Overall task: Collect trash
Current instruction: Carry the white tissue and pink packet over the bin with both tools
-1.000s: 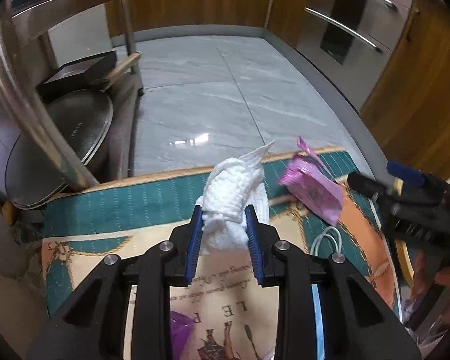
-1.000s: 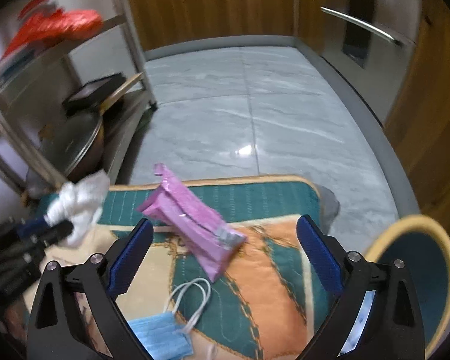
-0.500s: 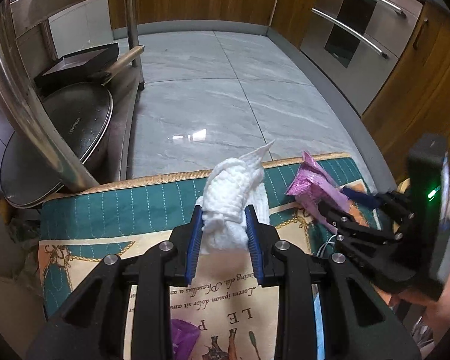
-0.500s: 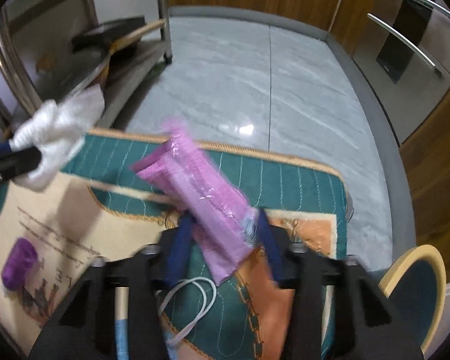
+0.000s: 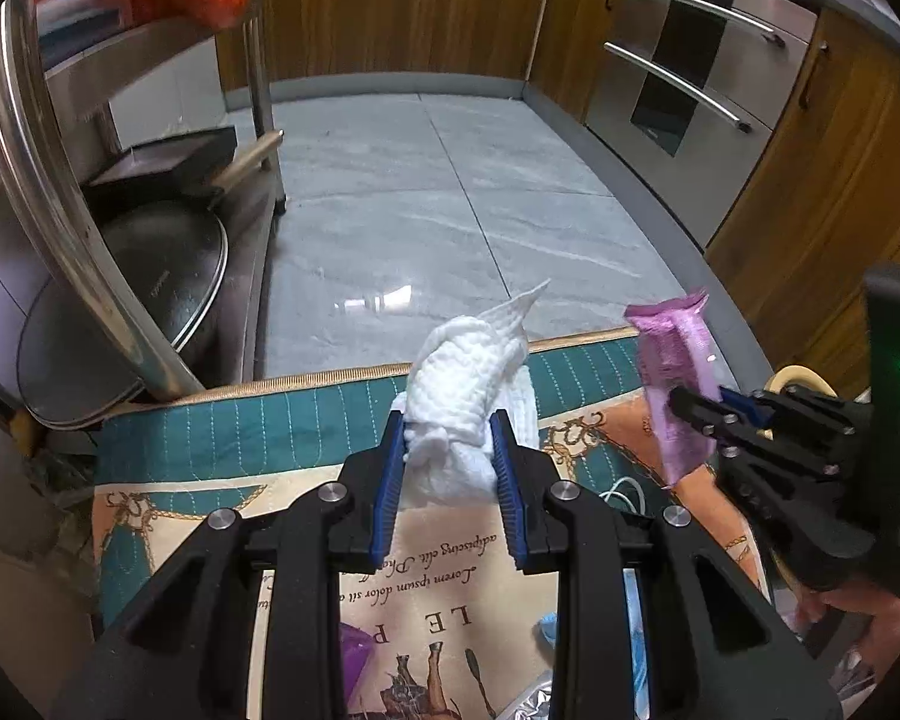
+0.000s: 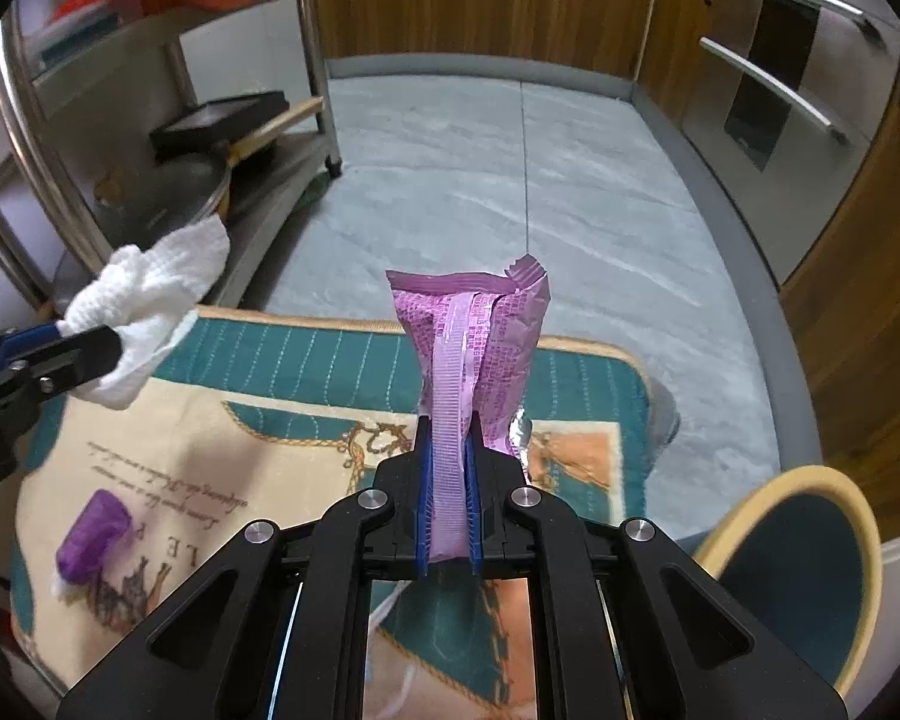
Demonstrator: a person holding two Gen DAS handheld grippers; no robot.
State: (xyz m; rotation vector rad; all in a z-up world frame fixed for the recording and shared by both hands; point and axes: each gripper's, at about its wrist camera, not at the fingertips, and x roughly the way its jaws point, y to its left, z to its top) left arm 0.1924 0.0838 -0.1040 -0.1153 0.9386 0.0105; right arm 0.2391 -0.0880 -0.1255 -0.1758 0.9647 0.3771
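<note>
Pink wrapper pinched in just-closed right jaws, white tissue clamped in left jaws.

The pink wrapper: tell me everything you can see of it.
The pink wrapper is a crinkled plastic packet with fine printed text, a paler ribbed seam down its middle, a serrated top edge and a silver inside showing at one torn lower corner. It stands upright, lifted off the mat, its lower part pinched in the right gripper, whose jaws have just closed on it.

White quilted tissue, pink printed wrapper, teal-and-cream patterned mat, purple wad
</note>
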